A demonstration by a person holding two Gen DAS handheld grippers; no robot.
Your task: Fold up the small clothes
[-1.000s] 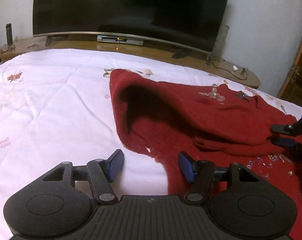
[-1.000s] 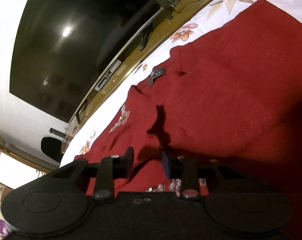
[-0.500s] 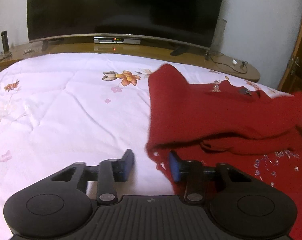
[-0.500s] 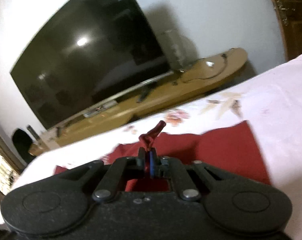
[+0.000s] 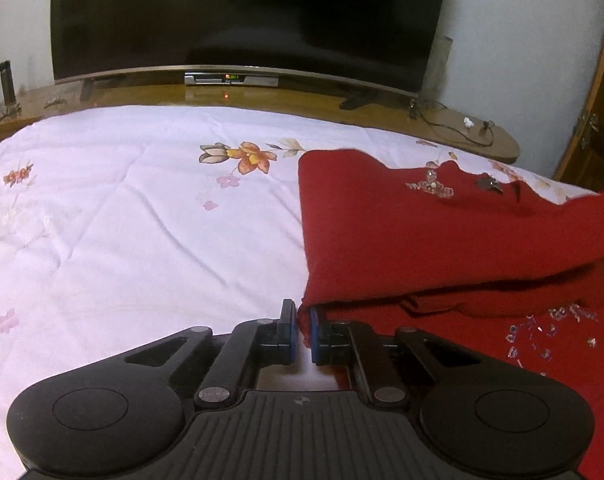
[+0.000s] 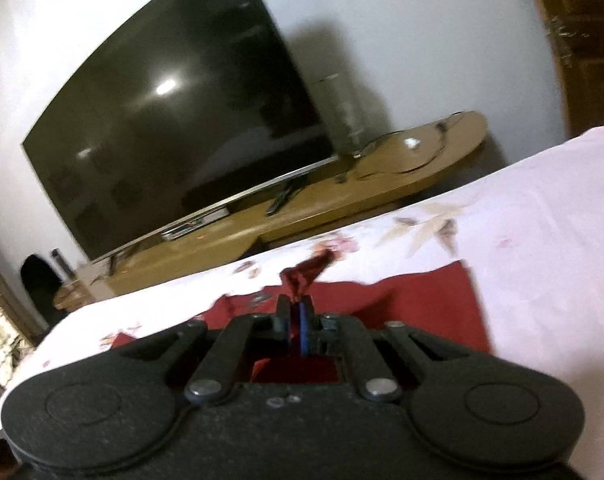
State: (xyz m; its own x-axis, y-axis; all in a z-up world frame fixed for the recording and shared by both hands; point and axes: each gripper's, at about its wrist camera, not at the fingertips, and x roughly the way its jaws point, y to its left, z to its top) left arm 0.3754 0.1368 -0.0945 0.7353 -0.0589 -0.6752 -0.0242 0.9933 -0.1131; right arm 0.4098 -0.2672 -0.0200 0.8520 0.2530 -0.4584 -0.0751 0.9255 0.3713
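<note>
Since a second ago my left gripper [image 5: 301,330] has drawn its jaws in from wide apart, and they now pinch the near edge of the red sweater [image 5: 422,236]. My right gripper [image 6: 297,322] has risen and rolled; it faced flat red knit before, and now the bed edge and television [image 6: 174,120] lie ahead of it. Its jaws are pressed together on a fold of the sweater, with a red tuft [image 6: 308,272] poking out just beyond the tips. The sweater lies ahead and to the right of my left jaws on the floral white bedspread [image 5: 122,220], its upper layer lifted and folded over the beaded lower part [image 5: 542,332]. Bare bedspread lies left of those jaws.
</note>
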